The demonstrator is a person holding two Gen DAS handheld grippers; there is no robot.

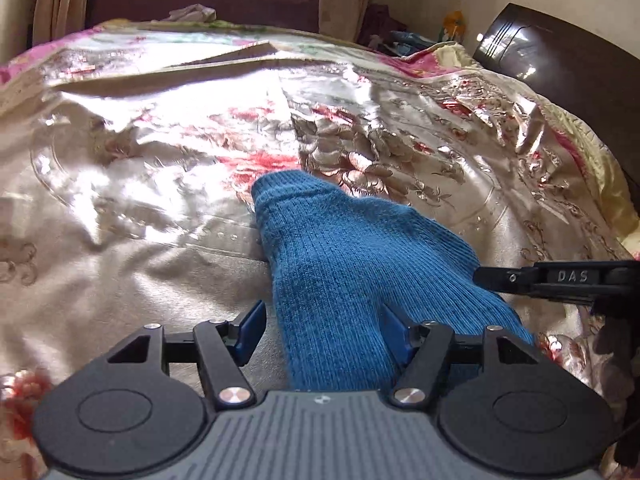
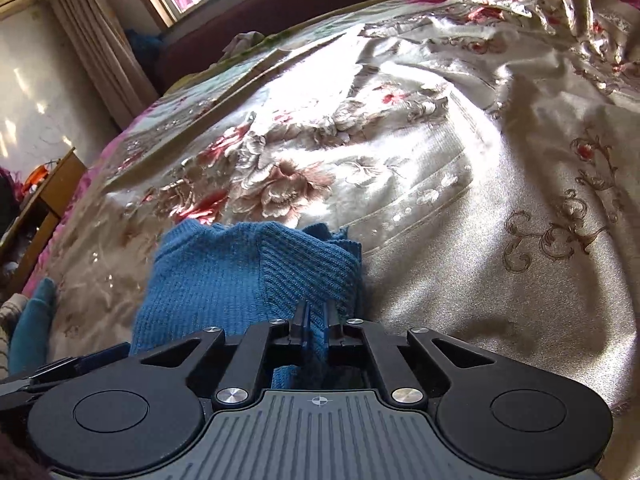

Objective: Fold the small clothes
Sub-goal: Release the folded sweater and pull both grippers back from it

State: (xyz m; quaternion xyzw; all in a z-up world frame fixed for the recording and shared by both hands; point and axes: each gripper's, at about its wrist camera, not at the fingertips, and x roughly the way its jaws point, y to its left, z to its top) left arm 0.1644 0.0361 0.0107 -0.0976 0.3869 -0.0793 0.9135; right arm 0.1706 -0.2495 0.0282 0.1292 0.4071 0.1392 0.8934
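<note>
A blue knitted garment (image 1: pixel 360 264) lies on the shiny floral bedspread (image 1: pixel 160 160), running away from my left gripper (image 1: pixel 324 328). That gripper stands open, one finger on each side of the knit. Bedspread shows between the left pad (image 1: pixel 252 328) and the cloth. My right gripper (image 1: pixel 560 278) comes in from the right edge at the garment's side. In the right wrist view the garment (image 2: pixel 224 280) is bunched up, and my right gripper (image 2: pixel 316 320) is shut on its ribbed edge, with blue fabric pinched between the narrow jaws.
A dark wooden headboard (image 1: pixel 560 52) stands at the bed's far right. Curtains (image 2: pixel 100 60) and a window are behind the bed, with a wooden table (image 2: pixel 48 196) at its side. A teal cloth (image 2: pixel 34 320) lies at the bed's left edge, and a pale cloth heap (image 1: pixel 192 12) at its far end.
</note>
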